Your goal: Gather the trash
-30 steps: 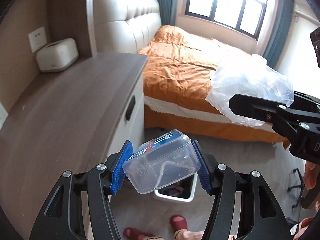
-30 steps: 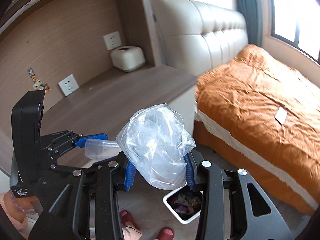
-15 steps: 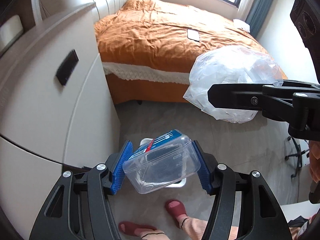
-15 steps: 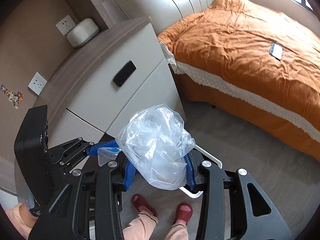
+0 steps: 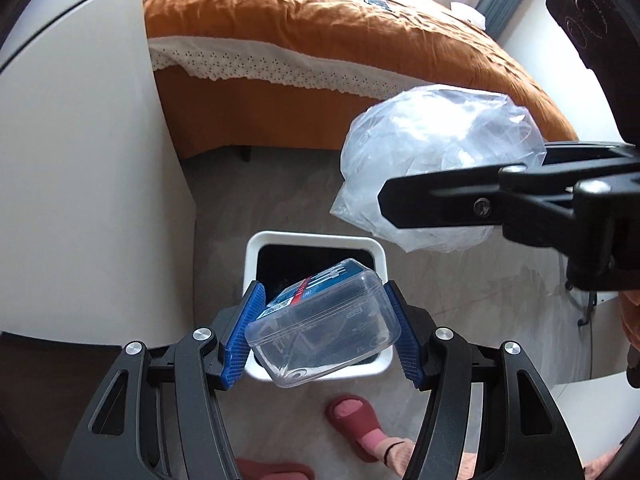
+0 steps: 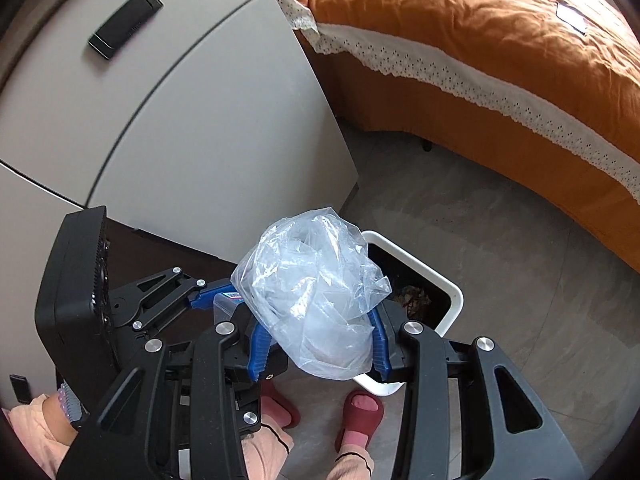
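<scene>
My left gripper [image 5: 322, 334] is shut on a clear plastic box [image 5: 324, 326] with a blue label and holds it tilted above the white trash bin [image 5: 316, 240] on the floor. My right gripper [image 6: 316, 344] is shut on a crumpled clear plastic bag [image 6: 316, 296] and holds it over the near side of the bin [image 6: 452, 292], which has rubbish inside. In the left wrist view the bag [image 5: 436, 176] hangs up and to the right of the bin. The left gripper [image 6: 200, 300] shows at the left in the right wrist view.
A white cabinet [image 5: 80, 168] with a dark handle [image 6: 124, 24] stands left of the bin. A bed with an orange cover [image 5: 340, 40] lies behind it. The person's feet in red slippers [image 6: 360, 416] stand on the grey floor just before the bin.
Both grippers have tipped down and moved toward the floor. The trash bin has come closer and now sits directly under the clear box and the bag. Both grips are unchanged.
</scene>
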`<act>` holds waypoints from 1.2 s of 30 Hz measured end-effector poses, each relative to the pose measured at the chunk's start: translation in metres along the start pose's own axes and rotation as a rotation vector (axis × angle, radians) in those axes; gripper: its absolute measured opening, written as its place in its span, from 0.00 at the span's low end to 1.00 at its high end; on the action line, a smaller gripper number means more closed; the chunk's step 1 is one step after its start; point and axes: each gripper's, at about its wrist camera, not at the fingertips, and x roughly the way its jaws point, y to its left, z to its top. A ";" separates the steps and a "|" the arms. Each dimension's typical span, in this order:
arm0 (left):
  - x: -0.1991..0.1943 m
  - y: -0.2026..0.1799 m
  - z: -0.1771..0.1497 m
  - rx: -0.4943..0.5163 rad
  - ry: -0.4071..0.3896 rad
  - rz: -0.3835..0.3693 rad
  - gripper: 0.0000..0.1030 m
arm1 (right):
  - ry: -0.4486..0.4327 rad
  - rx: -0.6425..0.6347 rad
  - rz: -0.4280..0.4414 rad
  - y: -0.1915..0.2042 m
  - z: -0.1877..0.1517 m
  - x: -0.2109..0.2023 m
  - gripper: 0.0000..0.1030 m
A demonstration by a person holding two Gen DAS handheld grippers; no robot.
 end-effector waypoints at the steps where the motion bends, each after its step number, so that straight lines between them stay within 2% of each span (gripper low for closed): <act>1: 0.009 0.003 -0.003 -0.006 0.000 -0.022 0.65 | 0.006 0.004 -0.006 -0.005 -0.002 0.010 0.60; 2: 0.017 0.003 -0.004 -0.014 0.004 -0.036 0.91 | 0.015 0.006 -0.008 -0.009 -0.004 0.018 0.86; 3: 0.023 0.006 -0.005 -0.030 0.000 -0.035 0.95 | 0.024 0.012 -0.025 -0.013 -0.007 0.025 0.94; 4: 0.028 0.008 -0.006 -0.041 0.000 -0.038 0.95 | 0.028 0.020 -0.042 -0.020 -0.009 0.032 0.96; 10: 0.037 0.010 -0.011 -0.026 0.035 -0.038 0.95 | 0.068 0.066 -0.069 -0.034 -0.021 0.044 0.96; 15: 0.024 0.010 -0.012 -0.030 0.035 -0.030 0.95 | 0.056 0.063 -0.076 -0.028 -0.021 0.037 0.96; 20: -0.006 0.010 -0.006 -0.064 0.007 -0.025 0.95 | 0.040 0.061 -0.069 -0.016 -0.016 0.019 0.96; 25: -0.058 -0.001 0.007 -0.100 -0.050 -0.010 0.95 | 0.000 0.055 -0.054 0.003 -0.011 -0.022 0.96; 30: -0.119 -0.018 0.024 -0.139 -0.108 -0.022 0.95 | -0.068 0.034 -0.023 0.027 -0.005 -0.083 0.96; 36: -0.202 -0.039 0.045 -0.147 -0.207 0.043 0.95 | -0.210 -0.048 -0.004 0.064 0.007 -0.169 0.96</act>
